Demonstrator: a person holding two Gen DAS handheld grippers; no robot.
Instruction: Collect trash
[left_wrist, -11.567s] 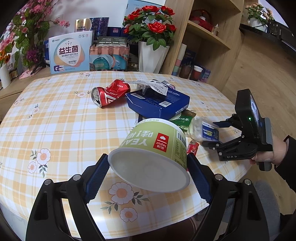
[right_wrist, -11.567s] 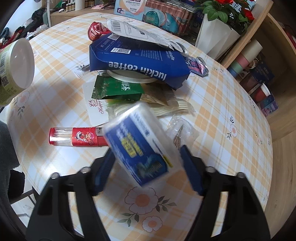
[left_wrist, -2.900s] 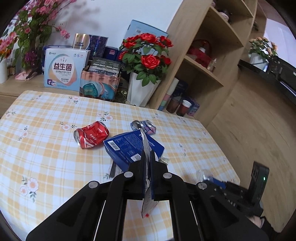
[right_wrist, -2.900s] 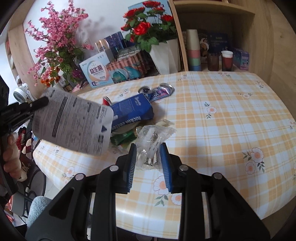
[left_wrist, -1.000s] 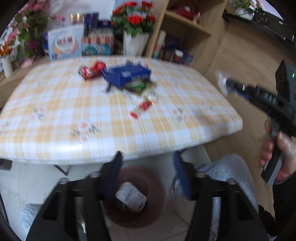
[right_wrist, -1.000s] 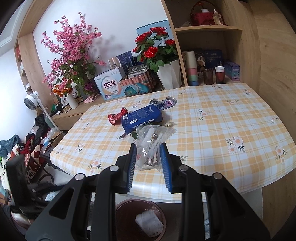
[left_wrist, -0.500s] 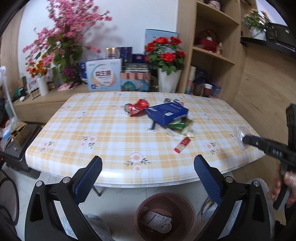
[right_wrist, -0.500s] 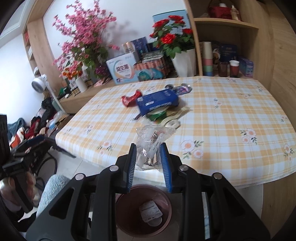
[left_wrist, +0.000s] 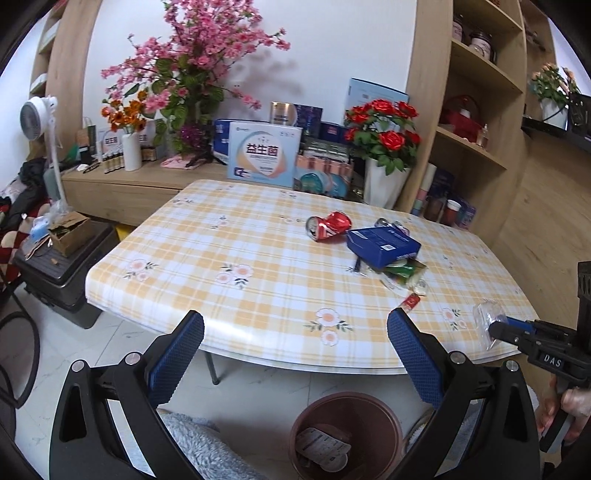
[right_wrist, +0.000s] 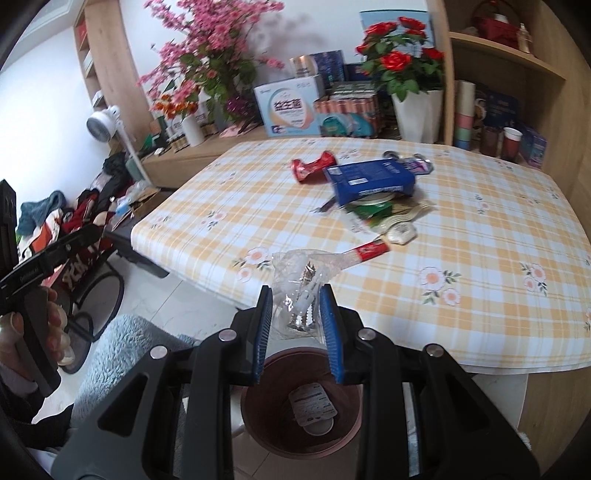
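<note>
Left wrist view: left gripper (left_wrist: 295, 341) hanging wide open with nothing between the jaws, held back off the near edge of the counter with the yellow-checked floral cloth (left_wrist: 221, 266). Round brown plastic trash bin (left_wrist: 345, 435) down on the floor, below and just right of centre of the jaws, some paper scraps already in it. Off to the far right, the right gripper (left_wrist: 495, 328) poking in with a crumpled clear plastic bag (left_wrist: 487, 320) at its tip.

Right wrist view: jaws pinching that clear bag (right_wrist: 301, 288) around its lower half, long axis standing roughly upright, loose top flaring above the pads. Bin (right_wrist: 301, 402) sitting right below the jaws, mouth open and unobstructed, tucked under the counter edge (right_wrist: 207, 288). Right side clearly the nearer one, so probably just a matter of opening up and letting it fall; bag is light and floppy, might drift toward the rim. Grey fluffy thing (right_wrist: 122, 347) left of the bin, otherwise plenty of room. Still on the counter ahead: crushed red can (right_wrist: 312, 166), blue coffee box (right_wrist: 371, 181), green wrappers (right_wrist: 373, 210), small red sachet (right_wrist: 369, 251).
</note>
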